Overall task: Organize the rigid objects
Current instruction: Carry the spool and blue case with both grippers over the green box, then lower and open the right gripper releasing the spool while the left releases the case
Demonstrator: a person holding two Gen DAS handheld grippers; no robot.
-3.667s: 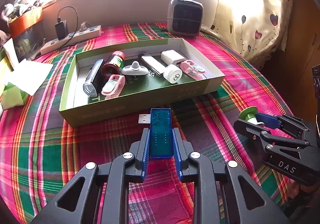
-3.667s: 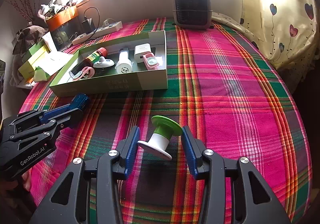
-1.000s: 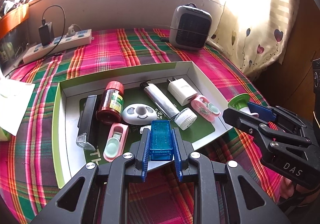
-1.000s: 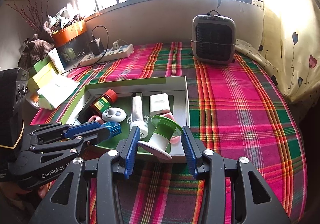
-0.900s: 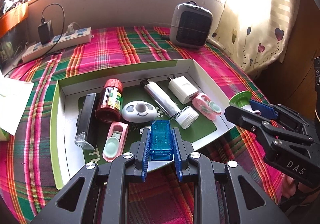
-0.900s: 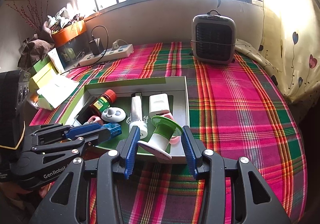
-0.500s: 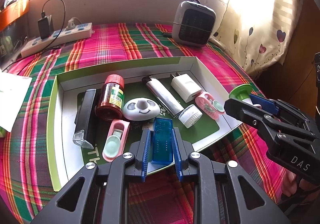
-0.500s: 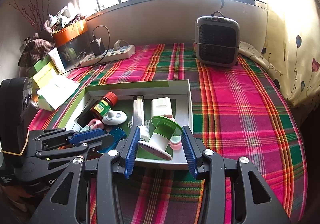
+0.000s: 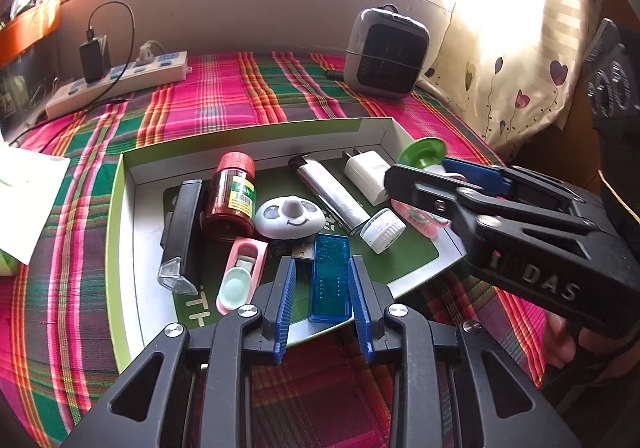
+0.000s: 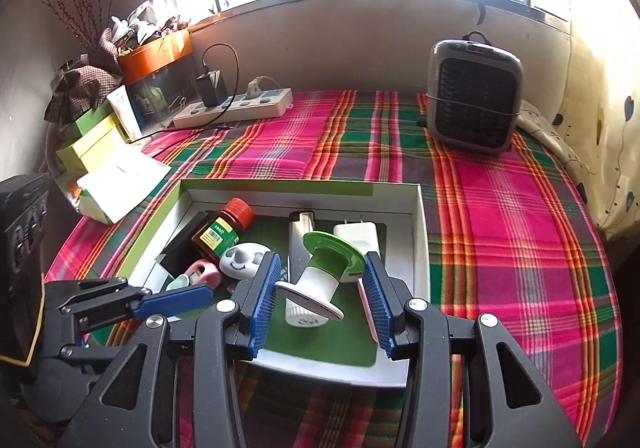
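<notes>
left wrist view
my left tongs: spread apart, nothing pinched. The blue USB stick lies flat between the fingers, a gap showing on the left side at least.
where the stick is: inside the green tray, near its front edge, plug end pointing away from me toward the koala-face gadget. The pink case is just left of my left finger, the white cap ahead and to the right.
how I'd do it: looks like the stick is dropped off, so I'd back the tongs straight out toward me, level, so neither finger drags the stick or nudges the pink case.
right tongs from here: off to my right over the tray's right end, green disc poking out.

right wrist view
my right tongs: pinching the green-and-white spool, tilted, green end farther from me, white flange nearer.
where it hangs: over the tray's right half, the white charger and silver lighter just beyond the fingertips.
how I'd do it: the bare green floor under and behind the spool looks like the spot. Lower first, open only once it's resting, since a spool may roll.
watch out: left tongs are close on my left, so go one at a time.
</notes>
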